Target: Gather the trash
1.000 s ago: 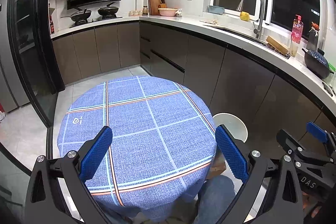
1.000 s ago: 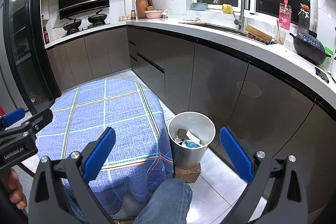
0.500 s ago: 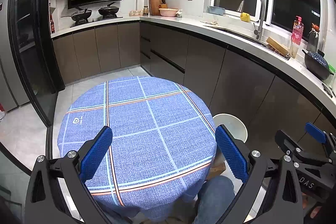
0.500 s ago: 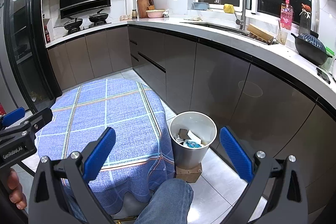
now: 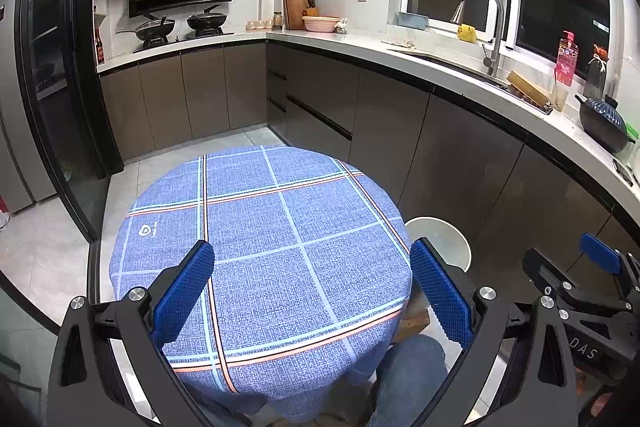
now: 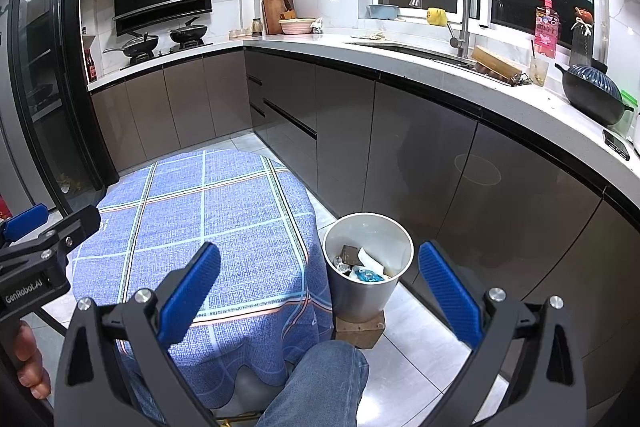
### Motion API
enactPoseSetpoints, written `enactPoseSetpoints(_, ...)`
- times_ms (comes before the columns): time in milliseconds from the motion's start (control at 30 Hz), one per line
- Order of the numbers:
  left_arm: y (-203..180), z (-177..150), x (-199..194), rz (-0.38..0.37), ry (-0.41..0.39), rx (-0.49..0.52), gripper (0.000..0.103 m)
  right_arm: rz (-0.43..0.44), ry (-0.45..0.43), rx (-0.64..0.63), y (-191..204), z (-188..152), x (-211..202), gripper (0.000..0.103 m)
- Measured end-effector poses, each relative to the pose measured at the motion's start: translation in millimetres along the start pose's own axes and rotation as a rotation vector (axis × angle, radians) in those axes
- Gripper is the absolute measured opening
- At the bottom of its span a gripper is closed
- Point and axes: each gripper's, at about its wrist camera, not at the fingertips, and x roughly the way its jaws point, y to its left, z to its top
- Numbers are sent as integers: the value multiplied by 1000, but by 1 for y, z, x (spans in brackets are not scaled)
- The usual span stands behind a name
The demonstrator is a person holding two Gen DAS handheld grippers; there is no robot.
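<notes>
The right wrist view looks straight into the bin [image 6: 368, 263]: a white round bin standing on a wooden block [image 6: 359, 330] on the floor, just beside the table [image 6: 208, 227]. Inside it lies the trash [image 6: 362, 264], a dark scrap, a white crumpled piece and something blue among it. The left wrist view catches only part of the bin's rim [image 5: 438, 241] behind the table edge, and none of its contents.

The left gripper [image 5: 312, 293] hangs over the blue checked tablecloth [image 5: 260, 247] with its two blue pads spread wide and nothing between them. The right gripper [image 6: 320, 295] is likewise spread wide and holds nothing; the bin shows between its pads, apart from both.

Each view shows the other tool at its edge. In the right view the left tool's body reads "GenRobot.AI", with a hand [image 6: 30, 367] gripping it below. In the left view the right tool reads "DAS". The cloth bears a small white logo, too small to read.

One knee [image 6: 316, 383] in blue jeans shows under the table in both views. On the counter: two pans [image 6: 160, 41] on the stove, one faucet [image 6: 444, 3], one pink bottle [image 6: 546, 29], its label unreadable, and one dark pot [image 6: 592, 93].
</notes>
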Motion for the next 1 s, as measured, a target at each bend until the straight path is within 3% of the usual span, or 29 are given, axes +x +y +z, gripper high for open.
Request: enactPoseSetpoints(1000, -1, 2, -1, 2, 0, -5, 95, 2, 1, -1, -2, 2, 1, 100)
